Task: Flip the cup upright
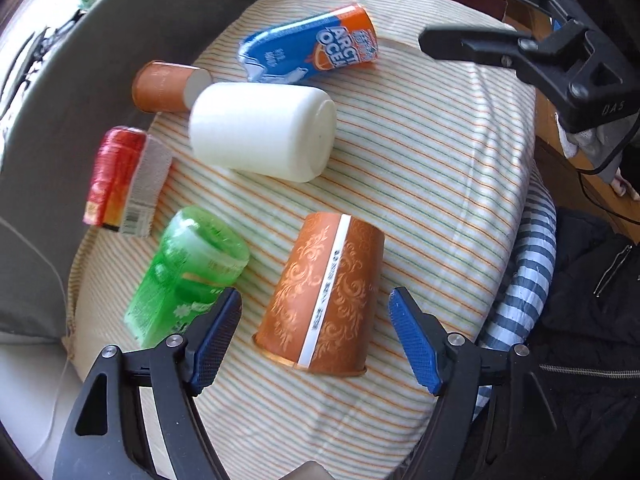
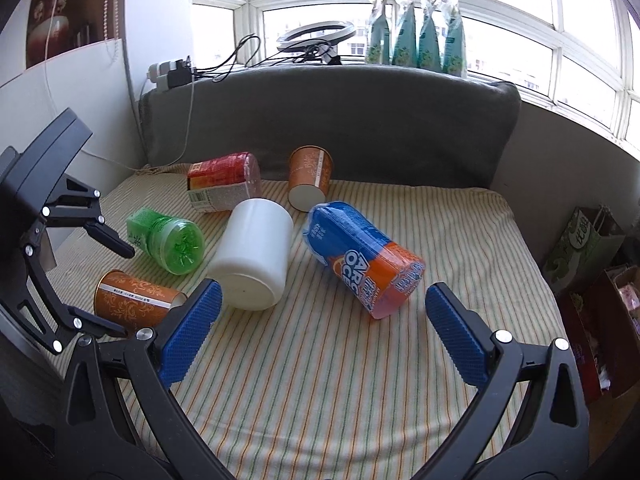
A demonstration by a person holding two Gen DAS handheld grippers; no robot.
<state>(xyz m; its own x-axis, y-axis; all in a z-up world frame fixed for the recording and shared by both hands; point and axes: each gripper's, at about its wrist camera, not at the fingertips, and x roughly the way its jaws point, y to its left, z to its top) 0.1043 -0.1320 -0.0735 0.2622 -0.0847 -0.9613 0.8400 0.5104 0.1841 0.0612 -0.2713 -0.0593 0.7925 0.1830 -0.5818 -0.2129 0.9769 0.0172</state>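
An orange patterned paper cup (image 1: 326, 296) lies on its side on the striped cloth (image 1: 432, 168), rim toward me. My left gripper (image 1: 316, 340) is open, its blue pads either side of the cup's rim end, not touching it. The same cup shows in the right wrist view (image 2: 134, 300) at the left, between the left gripper's fingers (image 2: 108, 240). A second orange cup (image 1: 170, 86) lies on its side at the far edge; it also shows in the right wrist view (image 2: 310, 182). My right gripper (image 2: 320, 336) is open and empty above bare cloth; it also shows in the left wrist view (image 1: 460, 12).
Lying on the cloth: a white cylinder (image 1: 260, 132), a blue-orange bottle (image 1: 312, 46), a green bottle (image 1: 188, 276), a red bottle (image 1: 120, 176). A grey cushion (image 2: 320, 120) backs the surface. Bags (image 2: 588, 248) stand at the right.
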